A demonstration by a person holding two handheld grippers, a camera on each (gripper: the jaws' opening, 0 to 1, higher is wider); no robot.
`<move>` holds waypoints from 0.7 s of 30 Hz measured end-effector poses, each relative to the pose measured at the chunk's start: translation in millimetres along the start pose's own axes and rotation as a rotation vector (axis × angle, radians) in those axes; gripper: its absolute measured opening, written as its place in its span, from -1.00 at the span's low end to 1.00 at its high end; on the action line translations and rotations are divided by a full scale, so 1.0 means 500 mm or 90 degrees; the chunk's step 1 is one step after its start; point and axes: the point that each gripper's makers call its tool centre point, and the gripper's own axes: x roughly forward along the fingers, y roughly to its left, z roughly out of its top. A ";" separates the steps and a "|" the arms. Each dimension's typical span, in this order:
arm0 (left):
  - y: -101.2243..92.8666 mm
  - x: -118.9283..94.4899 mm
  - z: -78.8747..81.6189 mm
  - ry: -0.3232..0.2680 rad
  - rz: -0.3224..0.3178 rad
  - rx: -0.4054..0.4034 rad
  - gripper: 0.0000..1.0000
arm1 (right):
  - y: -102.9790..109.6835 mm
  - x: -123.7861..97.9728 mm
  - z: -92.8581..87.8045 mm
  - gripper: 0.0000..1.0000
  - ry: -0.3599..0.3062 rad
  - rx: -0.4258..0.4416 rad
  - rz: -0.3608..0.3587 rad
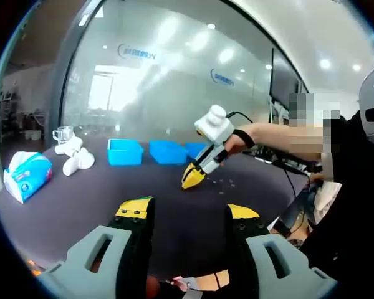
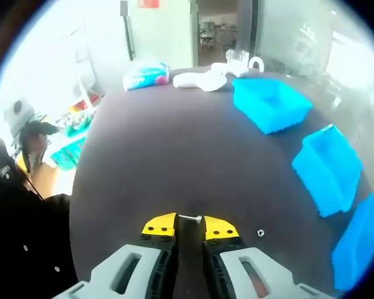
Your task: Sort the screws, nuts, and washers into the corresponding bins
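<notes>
Between the nearly closed yellow tips of the right gripper (image 2: pixel 189 221), a small screw (image 2: pixel 191 218) pinched crosswise, above the dark table (image 2: pixel 156 156). Just right of the tips, a loose nut (image 2: pixel 260 233). Toward the table's far edge, three blue bins (image 2: pixel 271 103) in a row. Left gripper (image 1: pixel 188 213) spread wide, holding nothing. Near the left edge, a tissue pack (image 1: pixel 27 175).

A long glass wall (image 1: pixel 174 81) with pale logos runs behind the dark table (image 1: pixel 112 193), catching the glare of round ceiling lights (image 1: pixel 326 63). A black screen (image 1: pixel 284 81) hangs at the far end. Beyond the table's other side, an open doorway (image 2: pixel 215 31) leads into a brightly lit room.
</notes>
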 end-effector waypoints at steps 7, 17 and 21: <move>0.005 0.003 0.004 -0.005 0.005 -0.001 -0.14 | -0.013 -0.082 0.012 -0.77 -0.117 0.052 -0.043; 0.010 0.019 0.022 -0.020 0.013 0.008 -0.14 | -0.046 -0.251 -0.024 -0.77 -0.319 0.130 -0.171; 0.004 0.025 0.030 -0.026 0.005 0.008 -0.14 | -0.048 -0.304 -0.062 -0.77 -0.373 0.149 -0.229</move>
